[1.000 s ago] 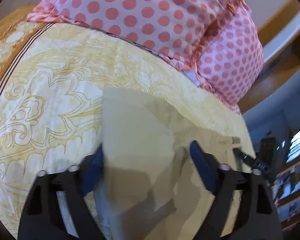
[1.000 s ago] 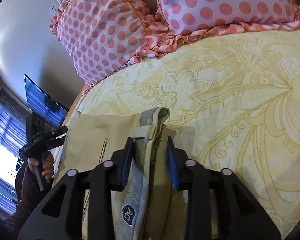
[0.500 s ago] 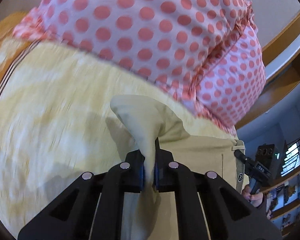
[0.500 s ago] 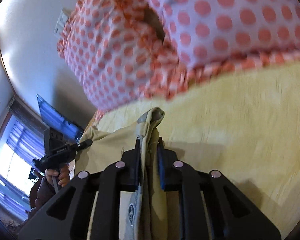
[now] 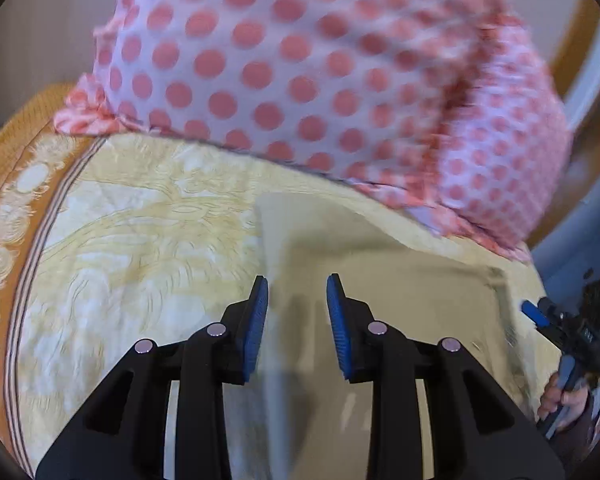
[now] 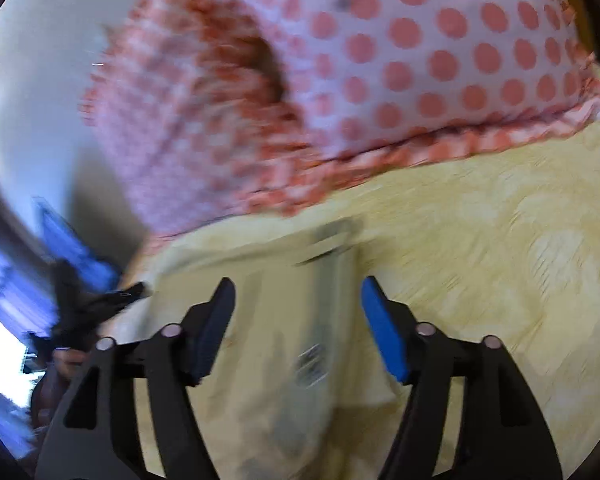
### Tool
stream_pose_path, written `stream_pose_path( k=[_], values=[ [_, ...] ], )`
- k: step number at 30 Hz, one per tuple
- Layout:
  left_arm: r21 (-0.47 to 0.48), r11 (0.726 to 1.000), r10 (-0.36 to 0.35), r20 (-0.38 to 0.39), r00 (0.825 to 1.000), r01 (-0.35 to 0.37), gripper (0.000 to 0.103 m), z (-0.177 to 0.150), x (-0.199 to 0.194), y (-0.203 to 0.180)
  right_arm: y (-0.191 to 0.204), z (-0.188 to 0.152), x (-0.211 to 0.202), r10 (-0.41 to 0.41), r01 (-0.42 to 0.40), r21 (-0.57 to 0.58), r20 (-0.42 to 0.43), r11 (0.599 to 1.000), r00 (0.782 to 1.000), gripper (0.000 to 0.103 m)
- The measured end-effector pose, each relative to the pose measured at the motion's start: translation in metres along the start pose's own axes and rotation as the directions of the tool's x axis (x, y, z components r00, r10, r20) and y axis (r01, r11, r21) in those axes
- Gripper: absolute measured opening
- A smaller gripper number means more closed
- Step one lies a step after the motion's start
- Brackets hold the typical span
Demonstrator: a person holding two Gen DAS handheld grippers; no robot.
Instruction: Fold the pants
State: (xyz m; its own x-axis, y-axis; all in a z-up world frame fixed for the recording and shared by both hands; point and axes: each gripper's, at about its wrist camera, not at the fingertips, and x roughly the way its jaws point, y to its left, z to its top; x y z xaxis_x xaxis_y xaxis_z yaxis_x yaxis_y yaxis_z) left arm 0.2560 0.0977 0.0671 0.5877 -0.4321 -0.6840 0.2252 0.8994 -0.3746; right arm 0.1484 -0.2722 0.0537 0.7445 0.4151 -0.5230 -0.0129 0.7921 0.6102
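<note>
Here the beige pants (image 5: 380, 280) lie flat on the bed, on a yellow bedspread (image 5: 140, 248) with a pale ornament pattern, just in front of the pink pillows (image 5: 300, 72) with red dots. In the left wrist view the cloth spreads from a corner near the middle toward the right, where a stitched edge, probably the waistband, can be seen. In the right wrist view the pants (image 6: 300, 360) show a grey inner band with a small label (image 6: 312, 360); the writing on it is too blurred to read.

The left hand-held gripper (image 5: 296, 312) is released: its blue pads (image 5: 256, 328) stand apart, one over each side of the near edge of the pants, and no cloth is between them in a grip. It points forward and down toward the bed. The right hand-held gripper (image 6: 296, 320) is released too, with its jaws wide, over the grey band.

At the right border of the left view the other hand-held gripper (image 5: 580, 332) appears, held by a hand (image 5: 560, 400). Both views are smeared by motion, the right one more. The orange border (image 5: 20, 208) of the bedspread is cut off at the left.
</note>
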Motion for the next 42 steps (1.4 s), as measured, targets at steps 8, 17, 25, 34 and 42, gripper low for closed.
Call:
stream_pose_path(
  k=[8,17,25,34,42],
  values=[
    [-0.072,0.985,-0.165,-0.148,0.975,0.156,0.049,-0.048,0.018,-0.016,-0.009,-0.039,0.025,0.139,-0.113,0.202,-0.118,0.973,0.983,0.078],
    [0.049,0.998,0.035,0.0,0.999,-0.035,0.086,-0.079,-0.044,-0.021,0.036,-0.072,-0.024,-0.042,0.043,0.04,-0.016,0.998,0.999,0.099],
    [0.237,0.914,0.275,0.229,0.934,-0.328,0.102,-0.19,-0.108,-0.023,0.098,-0.176,-0.043,-0.277,0.305,-0.314,0.131,0.899,0.952,0.101],
    [0.248,0.894,0.327,0.212,0.921,-0.374,0.102,-0.22,-0.093,-0.018,0.105,-0.214,-0.024,-0.369,0.403,-0.349,0.161,0.846,0.915,0.101],
    [0.209,0.903,0.315,0.267,0.911,-0.374,0.102,-0.232,-0.094,-0.013,0.11,-0.229,-0.018,-0.42,0.486,-0.353,0.25,0.8,0.873,0.101]
  ],
)
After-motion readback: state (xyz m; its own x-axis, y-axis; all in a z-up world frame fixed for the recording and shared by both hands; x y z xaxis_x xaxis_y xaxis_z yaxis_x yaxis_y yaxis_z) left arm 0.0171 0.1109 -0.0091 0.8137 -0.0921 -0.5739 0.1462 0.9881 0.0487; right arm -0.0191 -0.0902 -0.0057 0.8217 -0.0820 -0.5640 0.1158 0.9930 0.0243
